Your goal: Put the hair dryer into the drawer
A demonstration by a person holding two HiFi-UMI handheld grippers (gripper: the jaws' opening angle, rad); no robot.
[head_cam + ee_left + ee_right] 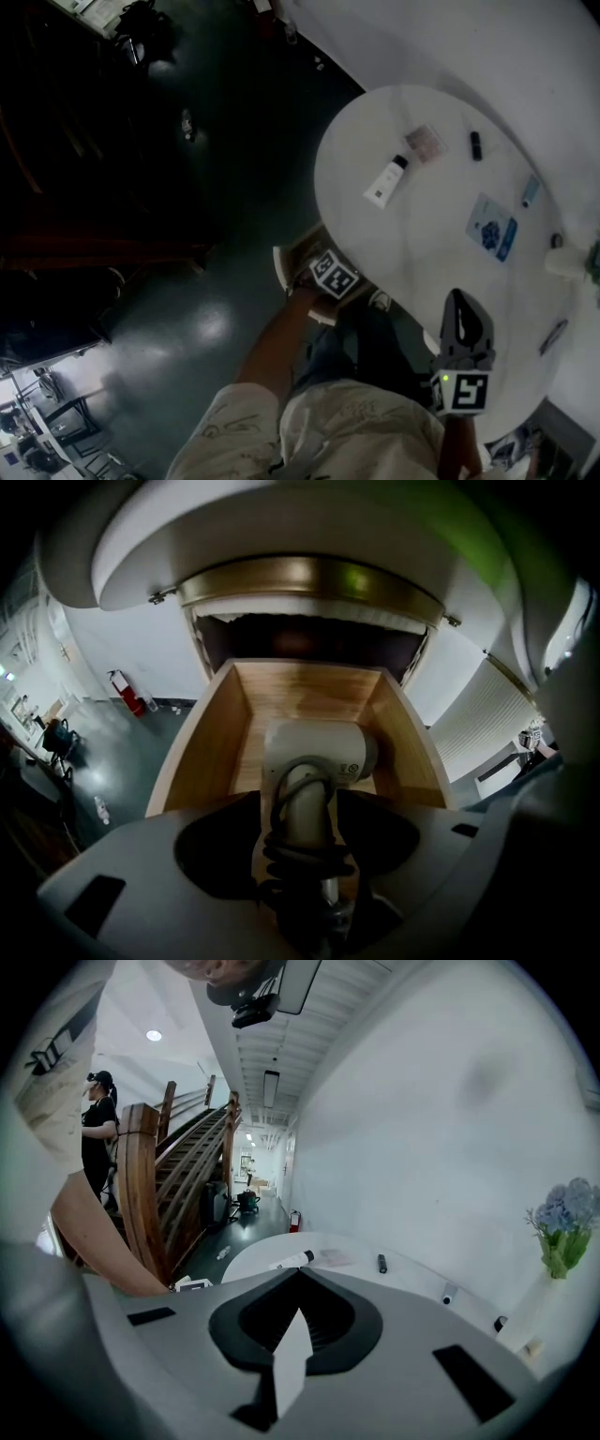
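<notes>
Now, left gripper [300, 808]: clamped on the cord-wrapped handle of an off-white plastic hair dryer [321, 752]
Hair dryer: head between the side walls of an open light wooden box drawer [202, 757], over its floor; contact with the floor unclear
Drawer: pulled out beneath a round white table [422, 234]
Right gripper [299, 1274]: jaws together, nothing between; poised over the table edge, apart from the drawer
Tabletop: slim white tube [385, 181] lying flat; other small items too small to tell
</notes>
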